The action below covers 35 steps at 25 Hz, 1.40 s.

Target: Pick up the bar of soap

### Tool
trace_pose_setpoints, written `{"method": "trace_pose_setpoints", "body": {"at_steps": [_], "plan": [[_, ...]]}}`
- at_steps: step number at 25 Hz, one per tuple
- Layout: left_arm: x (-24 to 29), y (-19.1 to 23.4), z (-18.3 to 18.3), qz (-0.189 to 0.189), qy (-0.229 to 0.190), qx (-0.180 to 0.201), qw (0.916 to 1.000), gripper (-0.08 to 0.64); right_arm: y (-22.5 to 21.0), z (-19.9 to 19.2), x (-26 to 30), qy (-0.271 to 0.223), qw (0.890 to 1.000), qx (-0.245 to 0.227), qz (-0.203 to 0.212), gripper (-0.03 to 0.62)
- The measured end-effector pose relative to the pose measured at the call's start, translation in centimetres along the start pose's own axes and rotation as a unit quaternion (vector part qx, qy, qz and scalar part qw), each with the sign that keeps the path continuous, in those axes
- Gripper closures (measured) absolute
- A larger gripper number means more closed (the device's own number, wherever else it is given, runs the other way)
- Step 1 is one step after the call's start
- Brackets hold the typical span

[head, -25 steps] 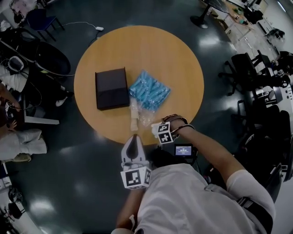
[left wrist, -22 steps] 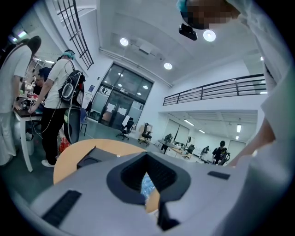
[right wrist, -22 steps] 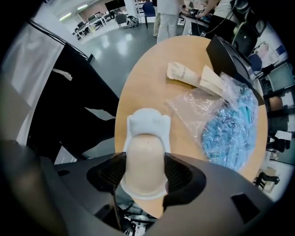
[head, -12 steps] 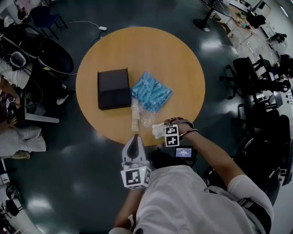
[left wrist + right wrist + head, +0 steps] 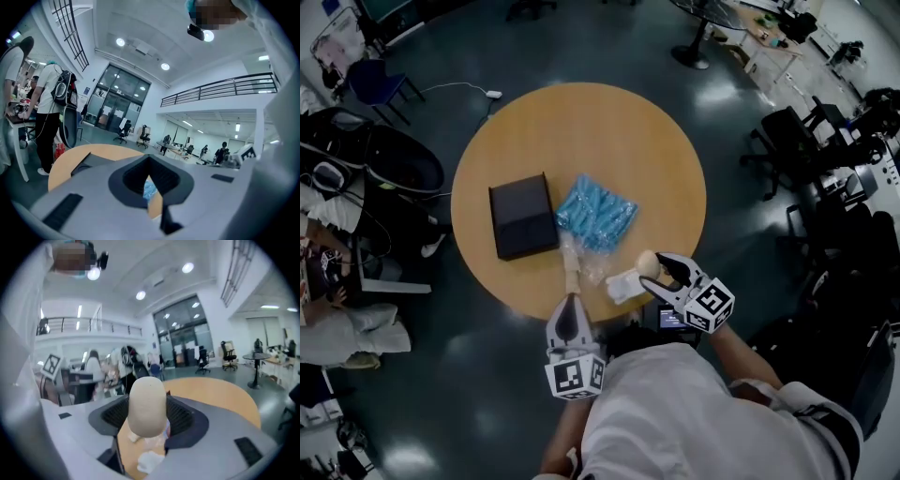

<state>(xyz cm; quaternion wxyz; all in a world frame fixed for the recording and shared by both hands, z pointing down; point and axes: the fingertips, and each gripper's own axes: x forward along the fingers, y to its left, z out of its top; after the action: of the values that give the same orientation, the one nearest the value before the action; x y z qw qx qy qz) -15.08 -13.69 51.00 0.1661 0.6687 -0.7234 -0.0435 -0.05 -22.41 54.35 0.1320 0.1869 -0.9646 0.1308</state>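
Observation:
A pale beige bar of soap (image 5: 648, 263) sits between the jaws of my right gripper (image 5: 659, 271), just above the near edge of the round wooden table (image 5: 656, 159). In the right gripper view the soap (image 5: 147, 404) stands upright and fills the gap, with the right gripper (image 5: 148, 417) shut on it. A crumpled white wrapper (image 5: 622, 285) lies on the table just left of the soap. My left gripper (image 5: 568, 321) hangs off the table's near edge, shut and holding nothing. In its own view the left gripper (image 5: 151, 188) shows only a small diamond gap.
A black box (image 5: 522, 217) lies at the table's left. Right of it is a blue packet (image 5: 595, 214), with clear plastic wrapping (image 5: 576, 255) nearer me. Office chairs (image 5: 797, 141) stand to the right, and a seated person (image 5: 337, 272) is at the left.
My right gripper has come up off the table edge with the soap in it and turned, its marker cube now lower right. The left gripper has barely moved.

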Motion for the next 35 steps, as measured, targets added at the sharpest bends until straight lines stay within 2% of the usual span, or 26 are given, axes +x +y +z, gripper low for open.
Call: {"method": "trace_pose_setpoints", "body": {"at_steps": [2, 4, 7, 13, 35], "plan": [[0.6, -0.5, 0.0, -0.008, 0.002, 0.002, 1.0, 0.554, 0.2, 3.2, -2.1, -0.082, 0.996, 0.037, -0.029, 0.332], [1.5, -1.1, 0.0, -0.019, 0.003, 0.005, 0.9998, 0.554, 0.4, 4.2, -3.0, -0.111, 0.991, 0.042, -0.055, 0.331], [2.6, -2.5, -0.2, -0.04, 0.006, 0.003, 0.9992, 0.554, 0.3, 3.1, -2.8, -0.109, 0.99, 0.039, -0.075, 0.333], [3.6, -4.4, -0.5, -0.066, 0.011, 0.013, 0.9977, 0.554, 0.2, 2.6, -2.8, -0.113, 0.99, 0.034, -0.082, 0.331], [3.4, -3.9, -0.7, -0.045, 0.008, 0.005, 0.9989, 0.554, -0.1, 2.3, -2.8, -0.097, 0.991, 0.008, -0.091, 0.333]]}}
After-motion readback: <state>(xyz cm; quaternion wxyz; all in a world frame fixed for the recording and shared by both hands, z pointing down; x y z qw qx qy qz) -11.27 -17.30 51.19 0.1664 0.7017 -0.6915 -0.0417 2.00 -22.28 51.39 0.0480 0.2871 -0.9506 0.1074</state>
